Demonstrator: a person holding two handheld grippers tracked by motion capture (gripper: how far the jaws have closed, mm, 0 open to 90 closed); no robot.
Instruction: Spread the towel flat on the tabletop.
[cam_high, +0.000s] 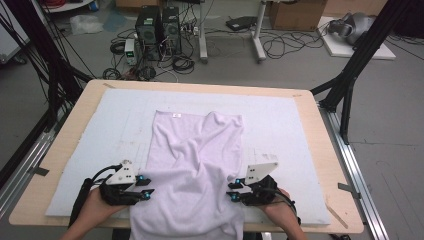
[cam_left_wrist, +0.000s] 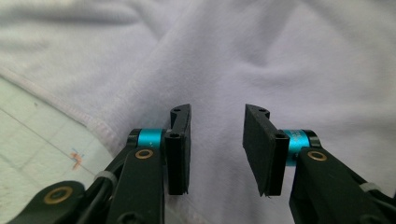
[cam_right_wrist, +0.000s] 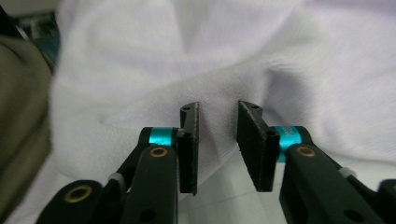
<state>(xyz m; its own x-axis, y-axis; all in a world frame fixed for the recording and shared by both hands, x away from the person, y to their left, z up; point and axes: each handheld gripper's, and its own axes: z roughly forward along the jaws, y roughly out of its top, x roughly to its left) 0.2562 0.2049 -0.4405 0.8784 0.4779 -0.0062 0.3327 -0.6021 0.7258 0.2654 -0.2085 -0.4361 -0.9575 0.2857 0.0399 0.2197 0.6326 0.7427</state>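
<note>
Cloth (cam_high: 192, 165) lies on the white mat (cam_high: 90, 150) on the surface (cam_high: 327, 165), still wrinkled, with its near end hanging over the front edge. The far end looks flat and square. The middle and near part are bunched, so I think most of the smoothing or folding is left.

The left hand-held gripper (cam_high: 146, 186) sits at the cloth's left edge and the right hand-held gripper (cam_high: 233, 188) at its right edge. Both have their jaws apart, and neither is pinching the cloth.

There is bare mat on both sides and beyond the cloth, so there is plenty of room to pull or fold.
</note>
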